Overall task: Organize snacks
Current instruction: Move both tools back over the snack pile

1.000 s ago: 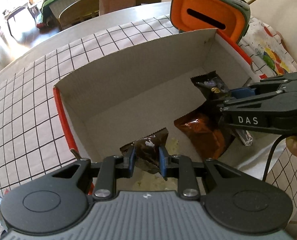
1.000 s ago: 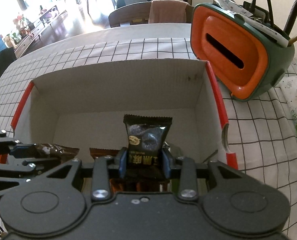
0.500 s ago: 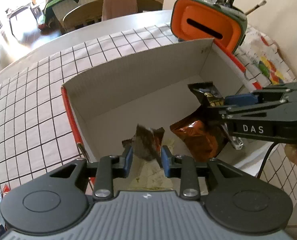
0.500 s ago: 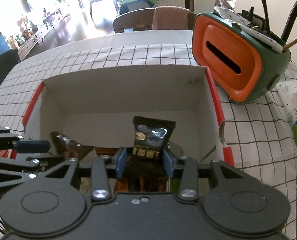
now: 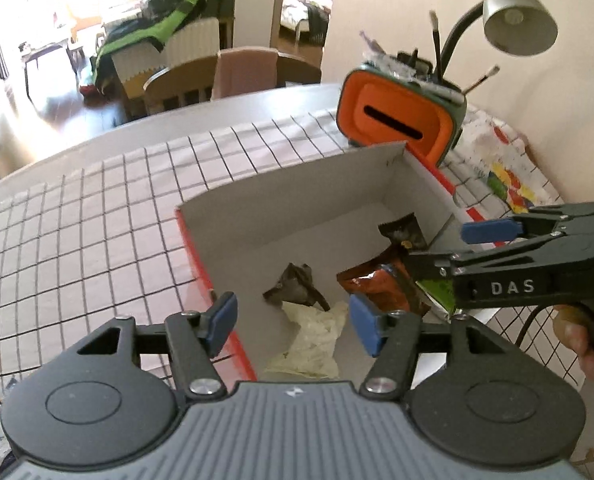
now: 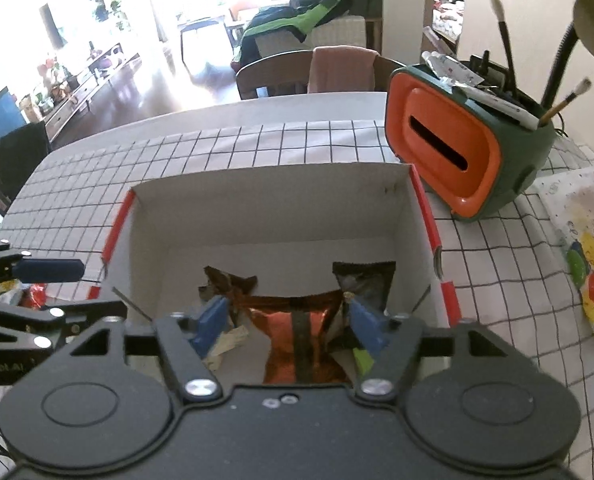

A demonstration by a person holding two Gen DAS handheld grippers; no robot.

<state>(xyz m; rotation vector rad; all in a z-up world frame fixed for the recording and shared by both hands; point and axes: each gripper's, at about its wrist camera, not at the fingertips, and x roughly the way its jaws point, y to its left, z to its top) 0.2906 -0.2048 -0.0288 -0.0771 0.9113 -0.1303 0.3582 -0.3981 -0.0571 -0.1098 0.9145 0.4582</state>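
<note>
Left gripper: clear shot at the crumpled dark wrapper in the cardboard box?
Probably yes. The left gripper, jaws opening and empty, hangs above the crumpled dark wrapper in the open-topped cardboard box; the right gripper sits off to the side.

A white cloth [image 6: 297,152] ruled with thin black squares covers the table. The box [image 6: 273,216] is white inside, red-edged. An orange-fronted, dark green holder [image 6: 469,156] stands near the box's far right corner.

The right gripper [image 5: 437,248] hides part of the orange snack packet [image 5: 371,282] and a green packet [image 5: 441,294]; print on the far black packet [image 6: 367,280] is too blurred to read
</note>
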